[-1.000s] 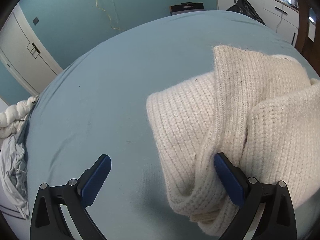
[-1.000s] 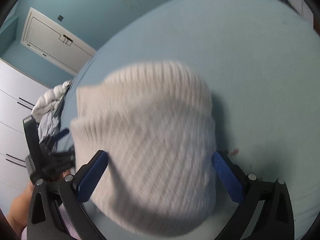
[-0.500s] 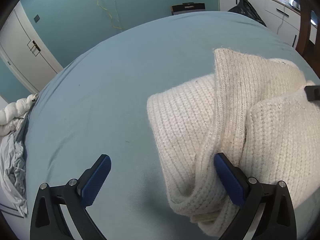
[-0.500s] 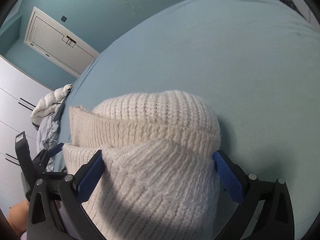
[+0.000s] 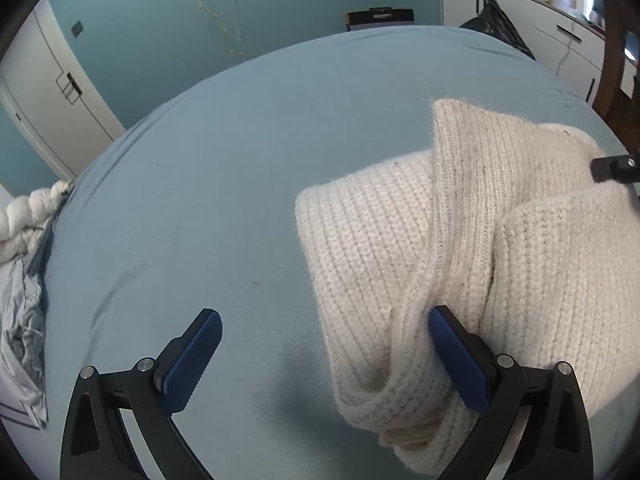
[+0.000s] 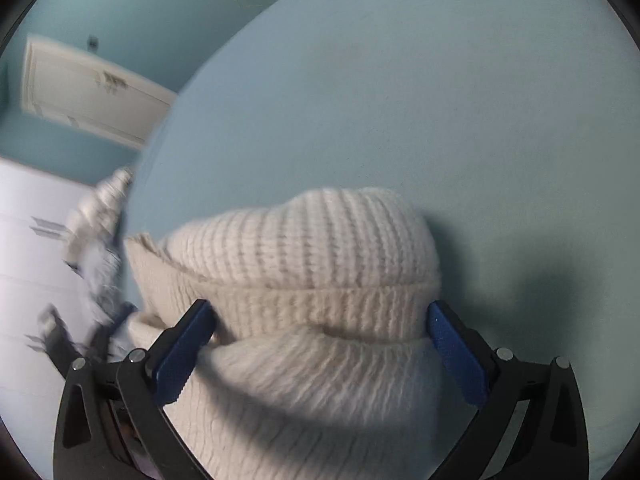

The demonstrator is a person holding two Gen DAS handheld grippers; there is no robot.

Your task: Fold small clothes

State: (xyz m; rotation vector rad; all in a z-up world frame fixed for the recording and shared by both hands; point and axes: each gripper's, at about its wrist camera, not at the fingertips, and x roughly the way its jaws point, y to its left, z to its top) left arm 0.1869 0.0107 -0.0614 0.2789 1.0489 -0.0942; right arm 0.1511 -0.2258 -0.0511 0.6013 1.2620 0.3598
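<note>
Now | both tongs wide | left tongs (image 5: 324, 354) beside sweater (image 5: 460, 240) | right tongs (image 6: 320, 354) straddle it

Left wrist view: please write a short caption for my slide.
Open left gripper beside a folded cream knit sweater on a blue bedsheet.

A cream knitted sweater (image 6: 304, 320) lies bunched on a pale blue bed (image 6: 440, 100), between the spread blue-padded fingers (image 6: 458, 360) of the right gripper (image 6: 320, 356); a white door (image 6: 88, 92) blurs behind.
</note>
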